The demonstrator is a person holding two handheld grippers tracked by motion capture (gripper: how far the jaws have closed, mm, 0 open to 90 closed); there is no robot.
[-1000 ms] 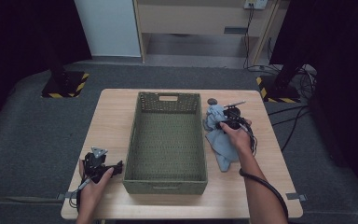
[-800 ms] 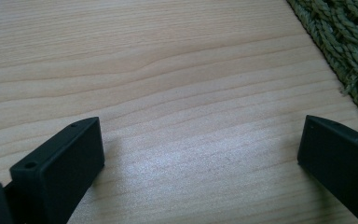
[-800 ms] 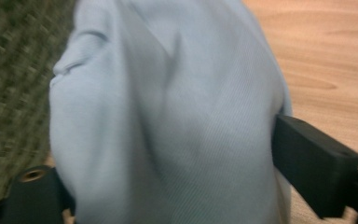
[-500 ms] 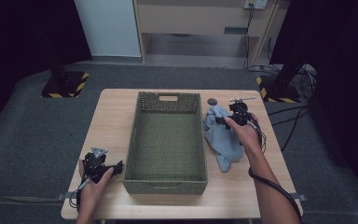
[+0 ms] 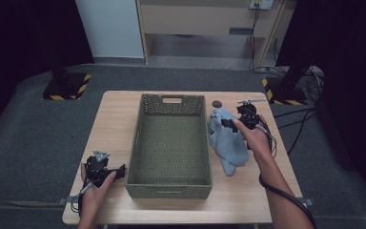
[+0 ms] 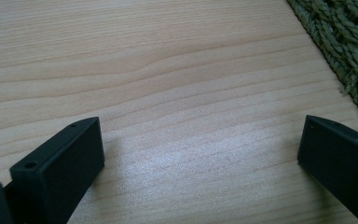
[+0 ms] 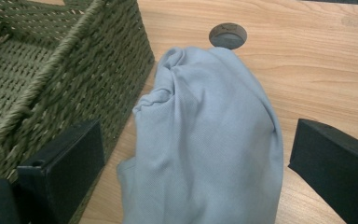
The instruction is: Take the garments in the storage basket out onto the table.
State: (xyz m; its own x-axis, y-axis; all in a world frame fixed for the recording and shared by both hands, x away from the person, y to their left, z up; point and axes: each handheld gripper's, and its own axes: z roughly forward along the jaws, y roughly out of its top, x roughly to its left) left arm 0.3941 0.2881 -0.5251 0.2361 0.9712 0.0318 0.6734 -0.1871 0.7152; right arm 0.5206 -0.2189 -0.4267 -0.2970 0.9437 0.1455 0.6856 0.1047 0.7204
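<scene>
A green woven basket [image 5: 169,143] stands empty in the middle of the wooden table [image 5: 114,124]. A light blue cloth [image 5: 228,140] lies crumpled on the table against the basket's right side. My right gripper [image 5: 229,122] is at the cloth's far end, pointing left toward the basket. In the right gripper view it [image 7: 193,140] is open, and the bunched cloth [image 7: 205,140] rises between its two spread jaws, with the basket wall [image 7: 74,74] at the left. My left gripper [image 5: 119,170] rests near the basket's front left corner, open [image 6: 200,140] over bare wood.
A round dark grommet [image 5: 216,103] is set in the table just beyond the cloth. The basket's corner [image 6: 345,42] is close to my left gripper's right jaw. Cables [image 5: 286,124] trail over the table's right edge to the floor.
My right hand and its gripper have shifted slightly to the right and farther back along the cloth's far end. The left gripper has stayed still.
</scene>
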